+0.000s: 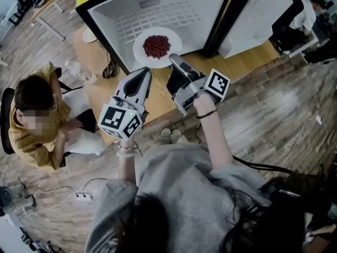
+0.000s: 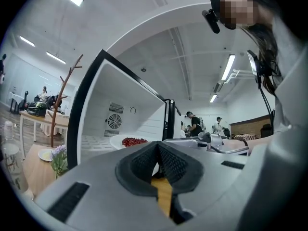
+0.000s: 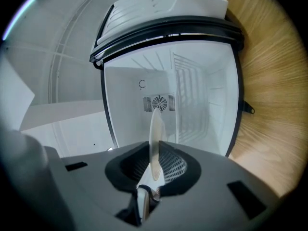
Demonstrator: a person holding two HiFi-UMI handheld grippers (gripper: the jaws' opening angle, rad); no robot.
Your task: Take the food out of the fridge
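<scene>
A white plate (image 1: 143, 52) heaped with red food (image 1: 156, 46) hangs at the mouth of the open white fridge (image 1: 179, 12). My right gripper (image 1: 177, 62) is shut on the plate's near rim. In the right gripper view the plate (image 3: 155, 129) shows edge-on, pinched between the pads of the right gripper (image 3: 156, 154), with the fridge interior (image 3: 192, 95) behind. My left gripper (image 1: 144, 74) hovers just left of the plate, shut, with nothing in it. In the left gripper view the left gripper (image 2: 157, 147) has its pads together, and the plate (image 2: 118, 142) and red food (image 2: 134, 141) lie beyond.
The fridge door (image 1: 258, 20) stands swung open to the right. The fridge rests on a wooden table (image 1: 247, 62). A small dish (image 1: 88, 36) and a bottle (image 1: 81, 73) sit at the table's left. A person in a yellow shirt (image 1: 31, 136) sits at left. A power strip (image 1: 81, 195) lies on the floor.
</scene>
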